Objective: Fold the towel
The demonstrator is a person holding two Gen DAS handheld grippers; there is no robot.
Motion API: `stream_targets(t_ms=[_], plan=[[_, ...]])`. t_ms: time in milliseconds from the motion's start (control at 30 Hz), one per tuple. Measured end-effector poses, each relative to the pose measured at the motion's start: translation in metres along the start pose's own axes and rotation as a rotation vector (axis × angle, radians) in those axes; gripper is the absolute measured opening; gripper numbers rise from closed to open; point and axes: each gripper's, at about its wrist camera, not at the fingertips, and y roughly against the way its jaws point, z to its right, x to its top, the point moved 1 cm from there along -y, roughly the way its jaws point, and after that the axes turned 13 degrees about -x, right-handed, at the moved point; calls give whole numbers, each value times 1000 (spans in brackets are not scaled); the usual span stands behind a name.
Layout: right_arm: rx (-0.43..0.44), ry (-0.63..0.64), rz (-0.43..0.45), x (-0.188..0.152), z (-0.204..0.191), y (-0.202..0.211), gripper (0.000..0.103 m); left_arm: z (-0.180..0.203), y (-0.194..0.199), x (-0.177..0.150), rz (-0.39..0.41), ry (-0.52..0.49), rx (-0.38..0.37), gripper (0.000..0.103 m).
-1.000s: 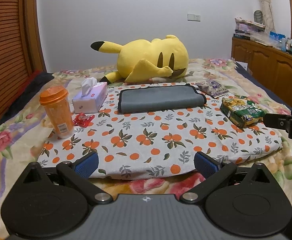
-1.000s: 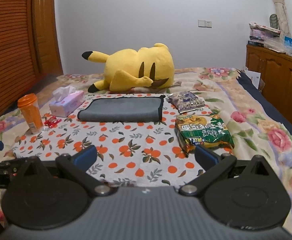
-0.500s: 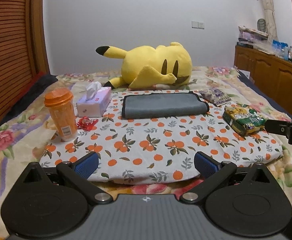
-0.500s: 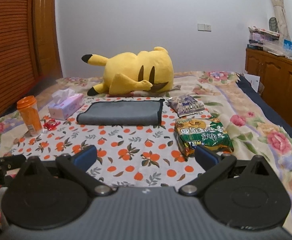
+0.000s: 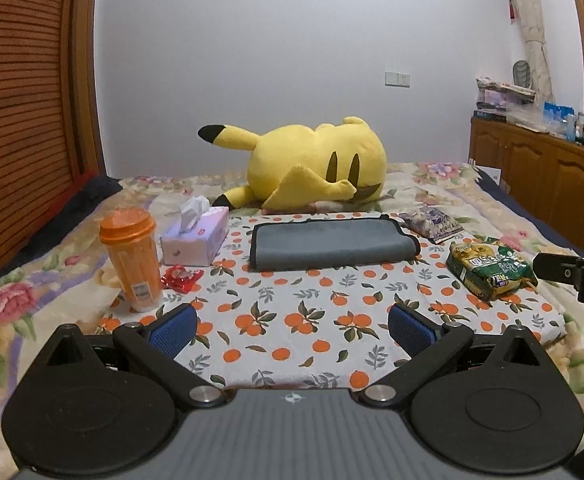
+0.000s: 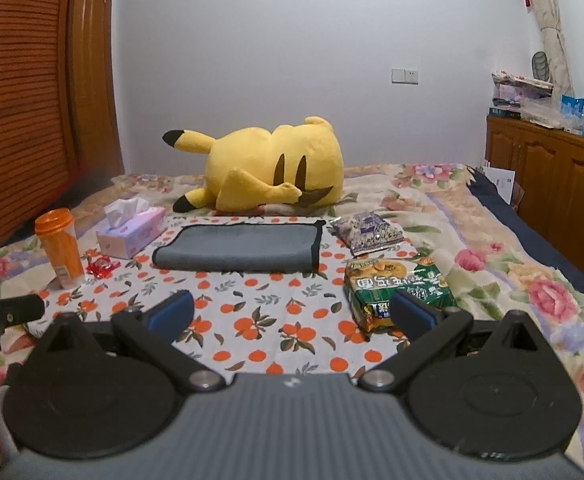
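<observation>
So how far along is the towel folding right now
Done: the gray towel already lies folded into a flat strip on the orange-print cloth. In hand: nothing; the left hand-held gripper and right hand-held gripper are open. Left: possibly another fold.

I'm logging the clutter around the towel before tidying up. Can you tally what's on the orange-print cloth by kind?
Towel: 1, grey towel
Snack packets: 2, green packet, purple packet
Tissue box: 1
Orange cup: 1
Red wrapper: 1
Total: 6
The yellow plush lies behind the cloth, uncounted.
</observation>
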Motion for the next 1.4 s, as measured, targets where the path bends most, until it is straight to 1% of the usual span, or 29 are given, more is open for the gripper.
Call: stream_targets(t_ms=[233, 533, 1400], plan=[[-5, -9, 33, 1, 3, 5, 103, 3, 5, 1, 38, -26, 15, 103], [-11, -33, 94, 2, 8, 14, 103, 3, 11, 4, 74, -30, 14, 103], [-13, -37, 96, 1, 10, 13, 103, 2, 9, 1, 60, -29, 17, 103]])
